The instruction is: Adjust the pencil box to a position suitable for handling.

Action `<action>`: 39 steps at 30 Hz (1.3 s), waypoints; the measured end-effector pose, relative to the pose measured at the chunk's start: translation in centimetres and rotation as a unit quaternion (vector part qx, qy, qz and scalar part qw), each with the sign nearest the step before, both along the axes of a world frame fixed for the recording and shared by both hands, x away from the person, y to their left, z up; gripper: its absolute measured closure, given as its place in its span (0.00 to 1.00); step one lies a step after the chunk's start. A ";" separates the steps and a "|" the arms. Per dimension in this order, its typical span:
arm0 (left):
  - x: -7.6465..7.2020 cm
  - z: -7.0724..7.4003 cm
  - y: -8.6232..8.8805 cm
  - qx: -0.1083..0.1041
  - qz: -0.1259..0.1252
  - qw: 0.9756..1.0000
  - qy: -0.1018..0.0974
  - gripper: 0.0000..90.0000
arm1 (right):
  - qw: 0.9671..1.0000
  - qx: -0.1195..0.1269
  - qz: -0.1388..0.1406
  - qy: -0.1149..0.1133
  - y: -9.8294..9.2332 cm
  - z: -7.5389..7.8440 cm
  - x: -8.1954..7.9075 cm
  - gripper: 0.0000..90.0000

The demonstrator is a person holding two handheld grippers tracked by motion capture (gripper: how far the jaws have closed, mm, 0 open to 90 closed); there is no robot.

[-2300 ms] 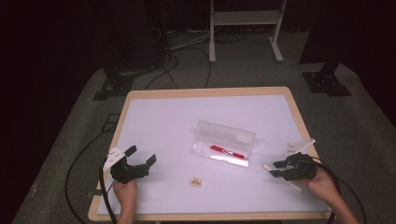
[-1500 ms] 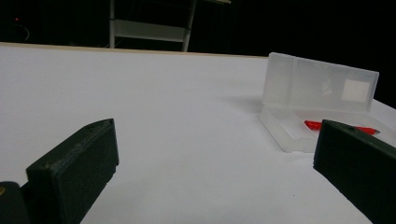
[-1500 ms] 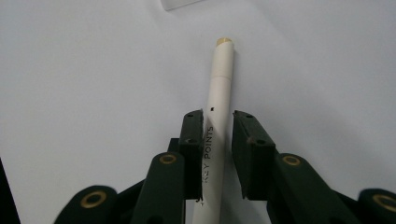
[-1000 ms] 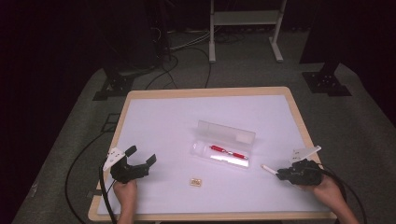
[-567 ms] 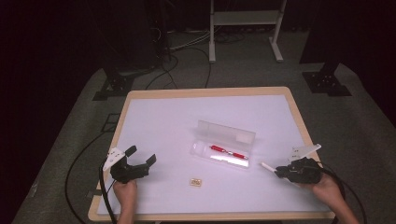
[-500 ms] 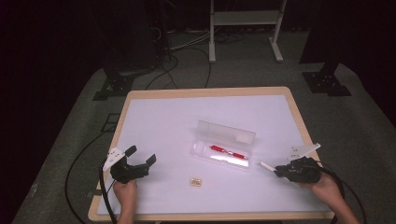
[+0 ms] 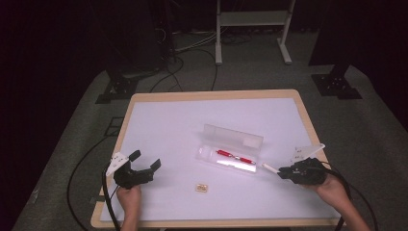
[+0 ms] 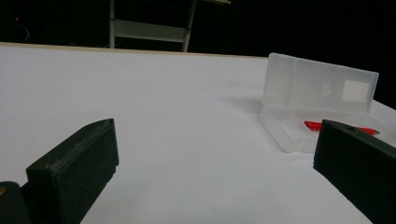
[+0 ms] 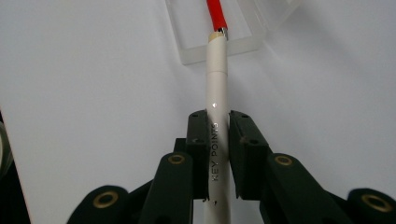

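Right gripper [image 9: 218,122] | jaws are clamping a white pen [image 9: 217,79], nearly closed | pen is pointing ahead toward the clear case [image 7: 231,153] with a red pen [image 7: 235,156] inside | left gripper [image 7: 146,163] is resting with jaws spread wide, gripping nothing, case ahead to its right

"KEY POINTS" in dark letters along the white pen [image 9: 217,154], lengthwise on its barrel

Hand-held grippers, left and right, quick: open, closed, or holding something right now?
Left hand-held gripper: open, nothing between its jaws.
Right hand-held gripper: closed on a slim white plastic pen.
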State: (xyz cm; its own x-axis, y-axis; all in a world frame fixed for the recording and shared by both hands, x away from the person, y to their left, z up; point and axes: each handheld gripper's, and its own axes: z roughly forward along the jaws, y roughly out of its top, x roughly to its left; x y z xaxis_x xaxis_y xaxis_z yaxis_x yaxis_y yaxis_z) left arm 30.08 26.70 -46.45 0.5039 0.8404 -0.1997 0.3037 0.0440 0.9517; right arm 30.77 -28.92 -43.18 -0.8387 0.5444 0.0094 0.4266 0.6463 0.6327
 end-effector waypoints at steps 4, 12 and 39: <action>0.0 0.0 0.0 -0.001 0.000 1.000 0.000 0.00 | 1.000 0.003 0.002 -0.003 0.3 0.3 0.0 0.87; 0.0 0.0 0.0 0.000 0.000 1.000 0.000 0.00 | 1.000 0.000 0.014 -0.010 1.2 1.1 0.3 0.87; 0.0 0.0 0.0 -0.002 0.000 1.000 -0.001 0.00 | 0.999 0.004 0.044 -0.016 4.6 2.4 1.5 0.87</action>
